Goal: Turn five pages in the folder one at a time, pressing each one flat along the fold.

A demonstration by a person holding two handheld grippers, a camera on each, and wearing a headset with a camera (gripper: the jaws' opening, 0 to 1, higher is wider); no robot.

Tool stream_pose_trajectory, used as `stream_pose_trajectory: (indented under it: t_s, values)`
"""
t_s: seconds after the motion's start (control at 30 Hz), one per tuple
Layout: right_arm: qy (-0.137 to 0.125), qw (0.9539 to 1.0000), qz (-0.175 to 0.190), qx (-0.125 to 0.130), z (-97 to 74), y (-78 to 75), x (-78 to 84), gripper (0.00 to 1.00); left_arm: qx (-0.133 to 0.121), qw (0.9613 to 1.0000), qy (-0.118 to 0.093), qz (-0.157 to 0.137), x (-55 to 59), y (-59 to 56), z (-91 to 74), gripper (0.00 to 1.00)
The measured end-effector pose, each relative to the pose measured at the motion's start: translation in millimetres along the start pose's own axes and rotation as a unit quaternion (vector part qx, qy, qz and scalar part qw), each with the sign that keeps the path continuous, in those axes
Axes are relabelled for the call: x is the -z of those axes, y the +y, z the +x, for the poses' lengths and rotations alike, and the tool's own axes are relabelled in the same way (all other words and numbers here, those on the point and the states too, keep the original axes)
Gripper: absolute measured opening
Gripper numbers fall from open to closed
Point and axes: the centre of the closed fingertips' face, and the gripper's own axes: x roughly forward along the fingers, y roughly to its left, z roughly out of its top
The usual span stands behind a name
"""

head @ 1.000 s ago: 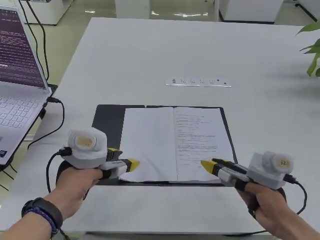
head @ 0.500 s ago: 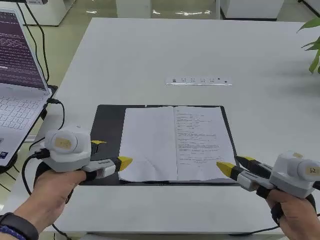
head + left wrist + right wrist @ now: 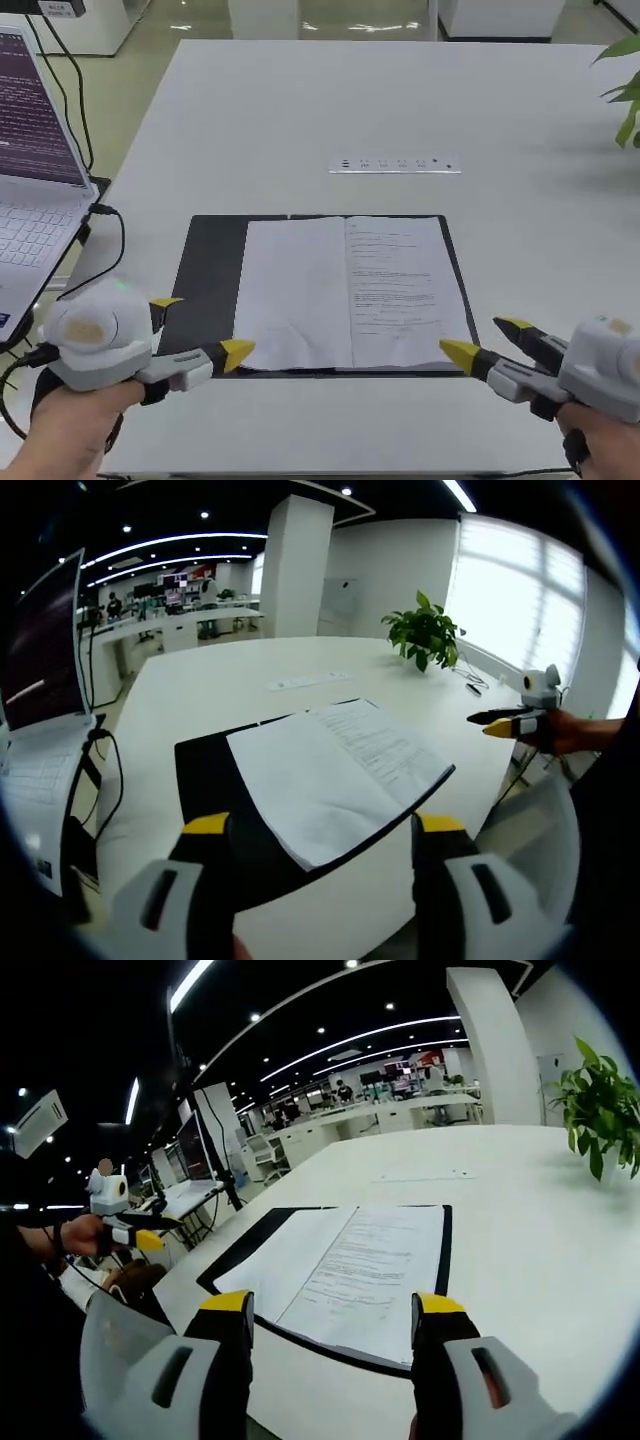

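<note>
The black folder (image 3: 210,270) lies open on the white table. A blank white page (image 3: 295,290) lies on its left side and a printed page (image 3: 395,285) on its right, both flat. My left gripper (image 3: 200,328) hovers open off the folder's near left corner, holding nothing. Off the near right corner, my right gripper (image 3: 487,340) is also open and holds nothing. In the left gripper view the folder (image 3: 200,770) lies just beyond the open gripper (image 3: 322,825), with the right gripper (image 3: 510,720) far off. The right gripper view has the folder (image 3: 250,1240) ahead of the open gripper (image 3: 332,1303).
An open laptop (image 3: 30,190) stands at the table's left edge, with black cables (image 3: 105,235) trailing toward the folder. A power strip (image 3: 395,165) is set in the table beyond the folder. Plant leaves (image 3: 625,100) reach in at the far right.
Both grippers have drawn back off the pages' near corners, outward and toward the table's near edge. Their jaws stand wider apart than before.
</note>
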Motion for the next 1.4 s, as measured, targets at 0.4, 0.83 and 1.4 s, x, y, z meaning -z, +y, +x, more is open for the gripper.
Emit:
stream_pose_trajectory:
  t_s: [0.4, 0.83, 1.4]
  values:
    - [0.009, 0.9998, 0.016, 0.009, -12.0, -3.7, 17.4, 0.64, 0.012, 0.9998, 0.018, 0.002, 5.5, -8.9, 9.5, 0.73]
    - [0.004, 0.9994, 0.028, 0.018, -26.0, -17.4, 20.6, 0.65, 0.061, 0.997, 0.041, 0.027, 2.8, -51.2, 40.5, 0.72]
    - [0.04, 0.9984, 0.039, 0.008, -32.3, -35.8, 43.9, 0.7, 0.153, 0.9829, 0.074, 0.07, -13.8, -122.9, 114.3, 0.67]
